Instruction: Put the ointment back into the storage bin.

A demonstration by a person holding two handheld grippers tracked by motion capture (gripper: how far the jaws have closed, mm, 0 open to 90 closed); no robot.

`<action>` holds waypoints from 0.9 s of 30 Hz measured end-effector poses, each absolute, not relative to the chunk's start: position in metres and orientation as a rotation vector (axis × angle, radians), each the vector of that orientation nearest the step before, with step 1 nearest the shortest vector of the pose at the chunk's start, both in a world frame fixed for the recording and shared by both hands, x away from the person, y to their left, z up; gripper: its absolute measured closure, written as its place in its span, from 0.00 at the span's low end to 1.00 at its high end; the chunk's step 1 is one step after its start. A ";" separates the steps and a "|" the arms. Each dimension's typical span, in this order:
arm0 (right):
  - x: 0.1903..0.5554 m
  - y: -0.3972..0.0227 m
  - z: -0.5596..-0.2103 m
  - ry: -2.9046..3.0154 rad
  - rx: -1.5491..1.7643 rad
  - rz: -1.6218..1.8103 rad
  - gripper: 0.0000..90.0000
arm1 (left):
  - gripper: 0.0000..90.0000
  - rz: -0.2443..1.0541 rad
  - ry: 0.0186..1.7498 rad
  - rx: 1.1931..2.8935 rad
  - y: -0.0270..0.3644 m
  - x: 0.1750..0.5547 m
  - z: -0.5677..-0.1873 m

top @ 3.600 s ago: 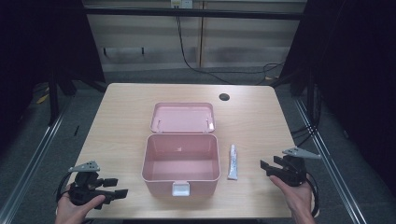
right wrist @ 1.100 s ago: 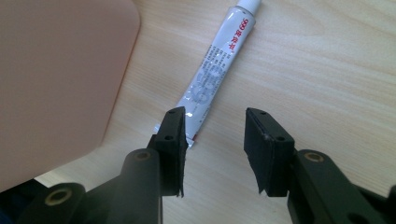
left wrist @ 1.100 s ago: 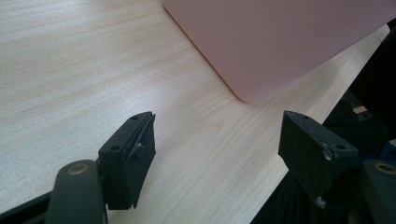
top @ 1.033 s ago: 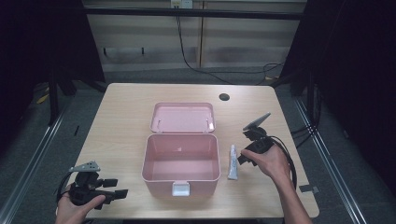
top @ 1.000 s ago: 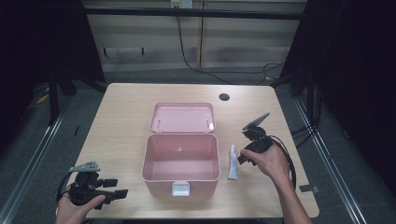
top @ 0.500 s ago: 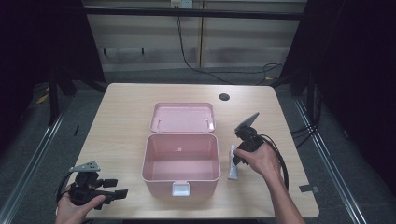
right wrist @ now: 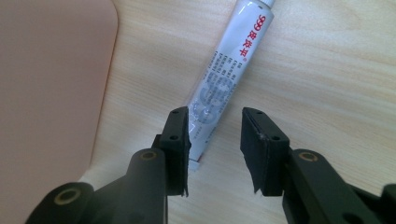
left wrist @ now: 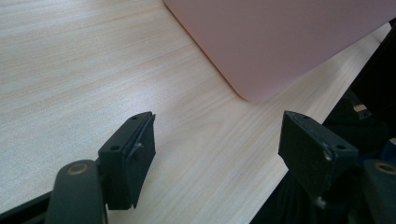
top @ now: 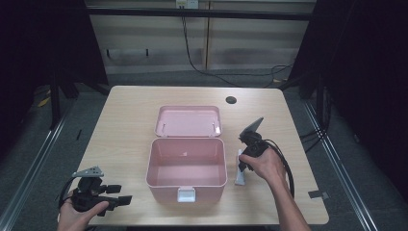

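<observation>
- While my left tongs rest low on the counter with their jaws wide apart and nothing between them, that hand sits just where it was a few seconds back, so it has no part in the job yet.
- Just to the right of those tongs stands the pink box, open, its lid laid back flat behind it and its inside bare; in the left gripper view its pink wall rises just ahead of my jaws.
- Between the box and my right hand lies the white tube, flat on the counter beside the box's right wall and not touching it as far as I can tell.
- My right tongs have come in from the counter's right edge and dropped over the tube; their jaws have just been closing and now stand partly apart.
- In the right gripper view the tube runs away from me, its flat crimped end by my left pad, more beside the gap than squarely inside it, so nothing is gripped yet.
- I judge the reach is done and the pick-up is next: shift slightly towards the box to centre the tube, then squeeze and carry it into the box.
</observation>
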State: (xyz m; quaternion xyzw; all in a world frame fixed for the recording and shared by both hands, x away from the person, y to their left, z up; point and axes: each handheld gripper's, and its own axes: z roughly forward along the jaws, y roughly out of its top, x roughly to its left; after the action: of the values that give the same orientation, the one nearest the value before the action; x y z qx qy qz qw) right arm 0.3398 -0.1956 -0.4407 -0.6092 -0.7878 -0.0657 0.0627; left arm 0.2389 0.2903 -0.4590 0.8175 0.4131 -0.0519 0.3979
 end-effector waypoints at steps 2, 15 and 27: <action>0.340 -0.193 -0.443 -2.391 -1.841 -0.178 0.70 | 0.30 -0.130 1.049 2.065 0.290 0.239 -0.459; 0.346 -0.186 -0.452 -2.396 -1.861 -0.132 0.71 | 0.30 -0.135 1.037 2.067 0.291 0.239 -0.458; 0.350 -0.183 -0.456 -2.408 -1.865 -0.152 0.73 | 0.30 -0.132 1.039 2.067 0.290 0.239 -0.459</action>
State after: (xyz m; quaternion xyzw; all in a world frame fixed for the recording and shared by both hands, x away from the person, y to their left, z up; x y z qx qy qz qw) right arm 0.3500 -0.1832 -0.4556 -0.6109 -0.7888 -0.0498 0.0460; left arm 0.2386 0.2902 -0.4586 0.8174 0.4108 -0.0522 0.4005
